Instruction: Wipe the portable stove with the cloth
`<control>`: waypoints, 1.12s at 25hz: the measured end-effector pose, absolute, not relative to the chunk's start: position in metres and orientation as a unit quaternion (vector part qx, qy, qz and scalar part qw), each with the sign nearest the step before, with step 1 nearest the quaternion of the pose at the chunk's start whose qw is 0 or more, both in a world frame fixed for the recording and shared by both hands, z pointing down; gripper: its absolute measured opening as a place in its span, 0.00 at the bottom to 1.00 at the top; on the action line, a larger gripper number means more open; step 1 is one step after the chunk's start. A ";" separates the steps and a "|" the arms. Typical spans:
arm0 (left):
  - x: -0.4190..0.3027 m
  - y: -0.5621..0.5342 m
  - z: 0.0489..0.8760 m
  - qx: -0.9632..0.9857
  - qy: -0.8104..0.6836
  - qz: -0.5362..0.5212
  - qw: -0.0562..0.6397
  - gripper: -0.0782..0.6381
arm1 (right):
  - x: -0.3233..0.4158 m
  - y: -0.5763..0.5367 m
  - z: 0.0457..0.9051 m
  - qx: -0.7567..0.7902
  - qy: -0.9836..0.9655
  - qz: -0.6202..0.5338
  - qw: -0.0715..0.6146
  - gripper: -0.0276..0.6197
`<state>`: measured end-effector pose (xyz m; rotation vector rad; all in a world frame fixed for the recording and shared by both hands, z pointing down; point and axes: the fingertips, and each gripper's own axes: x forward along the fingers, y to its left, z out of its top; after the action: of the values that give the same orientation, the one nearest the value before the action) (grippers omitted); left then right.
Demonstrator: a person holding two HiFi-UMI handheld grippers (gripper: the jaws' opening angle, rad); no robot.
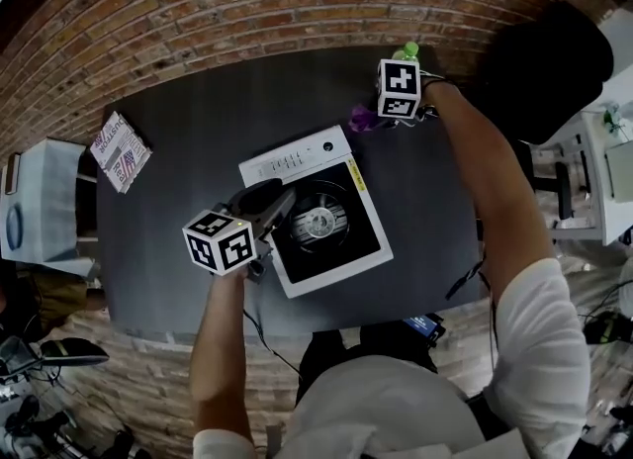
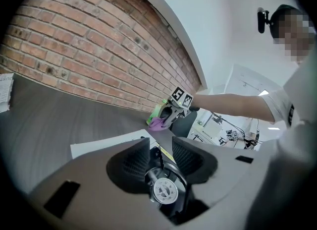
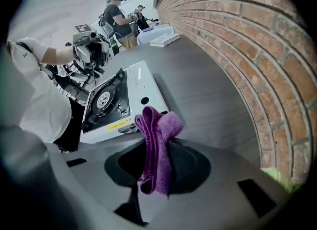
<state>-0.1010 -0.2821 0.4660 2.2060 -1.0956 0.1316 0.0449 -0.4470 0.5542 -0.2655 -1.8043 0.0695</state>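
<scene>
The stove [image 1: 341, 239] sits mid-table [image 1: 188, 200], white body, black top, its control strip on the edge facing the brick wall [image 3: 237, 40]. The round burner [image 2: 164, 190] lies bare in the middle of the black top.

Your cloth [image 3: 156, 144] is off the stove, up past its far right corner, near the wall. It's purple and bunched into a fold. Your right gripper [image 3: 158, 167] has it clenched between the jaws, with a loop of it standing up above them and the rest hanging down through the gap. Nothing of the cloth touches the stove; bare table shows between them. A small green object [image 1: 406, 50] stands just beyond that gripper, on the wall side; what it is I can't make out.

Your left gripper [image 2: 161, 155] is over the stove's left side, at the edge of the black top. Its jaws stand apart with nothing gripped, and the burner shows straight through the gap. Whether the jaw tips touch the stove, I can't tell.

Well to the left of the stove, a printed booklet [image 1: 121, 150] lies flat near the table's far left corner. Beyond that end of the table, another person [image 3: 117, 18] stands at the back of the room.
</scene>
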 end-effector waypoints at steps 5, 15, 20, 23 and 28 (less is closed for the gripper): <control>-0.113 -0.267 0.457 0.844 -0.424 0.044 0.325 0.32 | 0.014 -0.428 0.522 -0.051 -0.831 0.045 0.551 0.23; -0.133 -0.231 0.438 0.845 -0.433 0.022 0.314 0.32 | -0.073 -0.371 0.500 0.013 -0.873 0.105 0.476 0.23; -0.153 -0.213 0.435 0.839 -0.444 0.011 0.314 0.31 | -0.121 -0.347 0.510 0.034 -0.879 0.149 0.451 0.23; -0.162 -0.206 0.435 0.835 -0.450 0.005 0.316 0.31 | -0.150 -0.337 0.513 0.052 -0.884 0.190 0.425 0.23; -0.172 -0.198 0.436 0.831 -0.456 -0.002 0.319 0.31 | -0.188 -0.317 0.522 0.055 -0.882 0.254 0.394 0.23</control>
<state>-0.1724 -0.1979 0.4357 2.1854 -1.1998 -0.0042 -0.1878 -0.3171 0.5219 0.1401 -2.2369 0.6437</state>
